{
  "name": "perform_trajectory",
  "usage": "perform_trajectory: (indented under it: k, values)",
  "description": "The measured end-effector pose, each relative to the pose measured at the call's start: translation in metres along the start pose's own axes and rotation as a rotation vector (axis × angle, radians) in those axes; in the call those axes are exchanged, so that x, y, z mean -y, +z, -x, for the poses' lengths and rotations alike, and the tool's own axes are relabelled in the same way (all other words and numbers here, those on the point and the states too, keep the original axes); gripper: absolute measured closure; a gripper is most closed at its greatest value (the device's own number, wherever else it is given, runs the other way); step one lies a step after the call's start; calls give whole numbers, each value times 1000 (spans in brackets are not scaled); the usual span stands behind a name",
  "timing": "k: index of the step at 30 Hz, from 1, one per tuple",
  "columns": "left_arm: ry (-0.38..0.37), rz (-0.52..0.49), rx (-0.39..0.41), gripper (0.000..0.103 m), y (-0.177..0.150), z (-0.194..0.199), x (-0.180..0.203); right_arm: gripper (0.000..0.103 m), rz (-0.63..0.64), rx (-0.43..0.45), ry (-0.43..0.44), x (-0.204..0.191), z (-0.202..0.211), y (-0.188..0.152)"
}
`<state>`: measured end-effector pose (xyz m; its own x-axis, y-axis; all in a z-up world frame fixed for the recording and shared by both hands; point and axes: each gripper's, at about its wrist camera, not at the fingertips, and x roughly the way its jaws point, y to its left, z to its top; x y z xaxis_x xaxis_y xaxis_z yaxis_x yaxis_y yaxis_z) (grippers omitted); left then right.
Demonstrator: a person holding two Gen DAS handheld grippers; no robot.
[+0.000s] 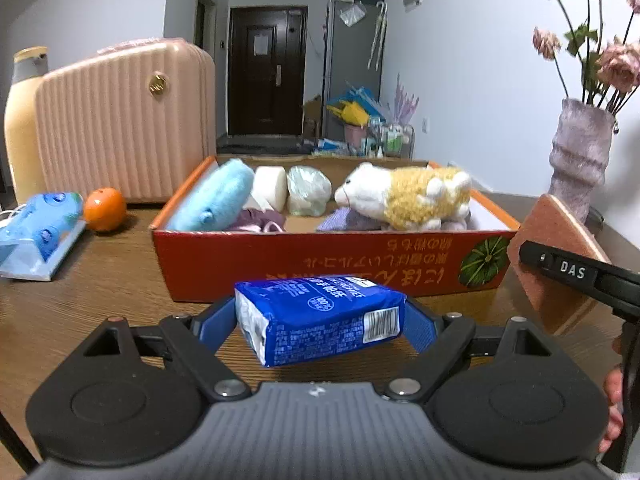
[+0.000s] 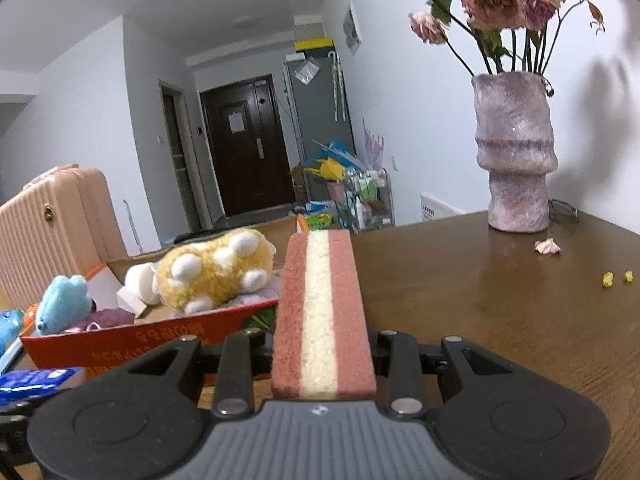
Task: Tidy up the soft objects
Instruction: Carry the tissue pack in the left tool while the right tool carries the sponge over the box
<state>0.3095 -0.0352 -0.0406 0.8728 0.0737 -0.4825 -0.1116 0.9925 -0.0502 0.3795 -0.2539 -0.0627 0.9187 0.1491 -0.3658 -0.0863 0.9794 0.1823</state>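
My left gripper (image 1: 320, 326) is shut on a blue tissue pack (image 1: 316, 304), its blue pads (image 1: 216, 320) pressed on both ends, just above the wooden table and in front of the orange cardboard box (image 1: 320, 258). In the box lie a yellow-and-white plush lamb (image 1: 412, 196), a blue plush (image 1: 216, 196), white soft rolls (image 1: 272, 186) and purple cloth. My right gripper (image 2: 324, 344) is shut on a pink sponge with a cream middle layer (image 2: 324, 300), held on edge to the right of the box. That sponge (image 1: 556, 240) also shows in the left wrist view.
A pink ribbed suitcase (image 1: 120, 120) and a tall bottle (image 1: 20, 120) stand behind the box on the left. An orange (image 1: 105, 209) and a blue wipes pack (image 1: 40, 232) lie left of it. A purple vase with dried roses (image 2: 516, 160) stands at the right; petals (image 2: 547, 246) lie nearby.
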Motion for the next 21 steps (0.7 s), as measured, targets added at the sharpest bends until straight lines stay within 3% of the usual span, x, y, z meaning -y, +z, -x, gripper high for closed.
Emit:
perform_trajectory:
  k: [16, 21]
  values:
    - [37, 5, 176, 16, 18, 24, -9, 72, 68, 148, 48, -23, 23, 10]
    - [41, 28, 196, 16, 27, 16, -11, 72, 70, 175, 55, -29, 17, 17]
